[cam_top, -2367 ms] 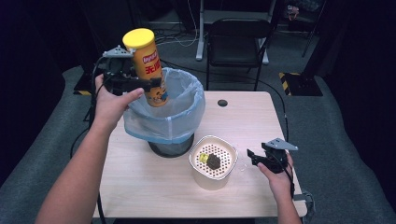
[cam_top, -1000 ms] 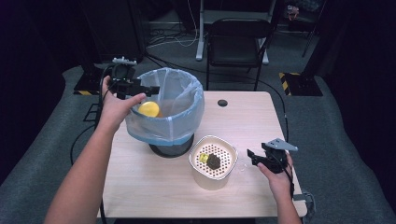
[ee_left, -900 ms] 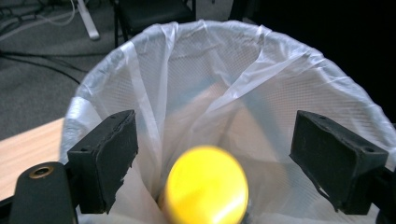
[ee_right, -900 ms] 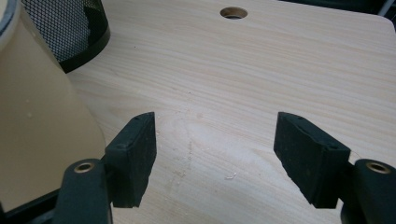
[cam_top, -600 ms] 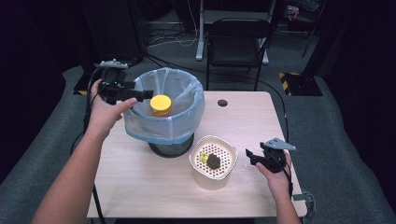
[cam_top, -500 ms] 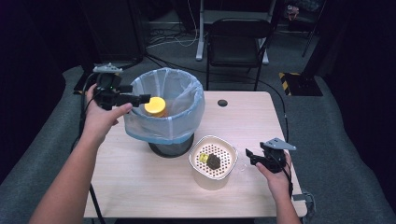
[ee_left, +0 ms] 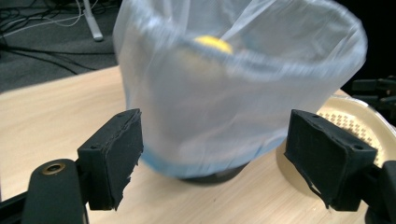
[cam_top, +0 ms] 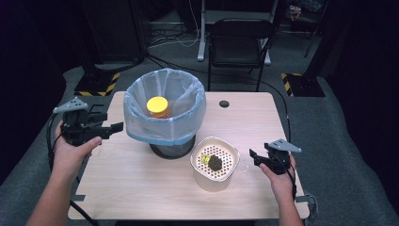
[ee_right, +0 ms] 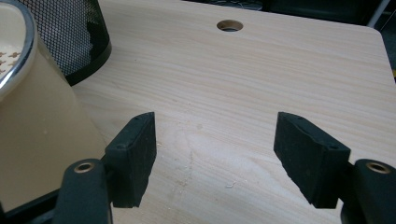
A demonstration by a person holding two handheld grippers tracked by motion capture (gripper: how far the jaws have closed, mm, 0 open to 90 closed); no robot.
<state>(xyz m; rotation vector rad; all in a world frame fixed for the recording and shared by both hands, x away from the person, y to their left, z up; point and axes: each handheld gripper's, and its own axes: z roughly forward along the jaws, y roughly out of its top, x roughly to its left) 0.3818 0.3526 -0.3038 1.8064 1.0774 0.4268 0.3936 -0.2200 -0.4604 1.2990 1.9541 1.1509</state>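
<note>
The yellow-lidded can (cam_top: 157, 106) stands inside the bin (cam_top: 164, 110) at the far left of the desk (cam_top: 141, 188); the left claw (cam_top: 115, 126), empty with its jaws apart though they have just been narrowing, sits left of the bin; the right claw (cam_top: 253, 155) rests open near the strainer bowl (cam_top: 215, 162); the drop looks done; next a claw must reach the bowl.

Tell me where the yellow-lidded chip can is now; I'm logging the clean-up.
In the high view, the yellow-lidded chip can stands inside the blue-bagged waste bin at the table's back left, behind the cream perforated bowl.
</note>
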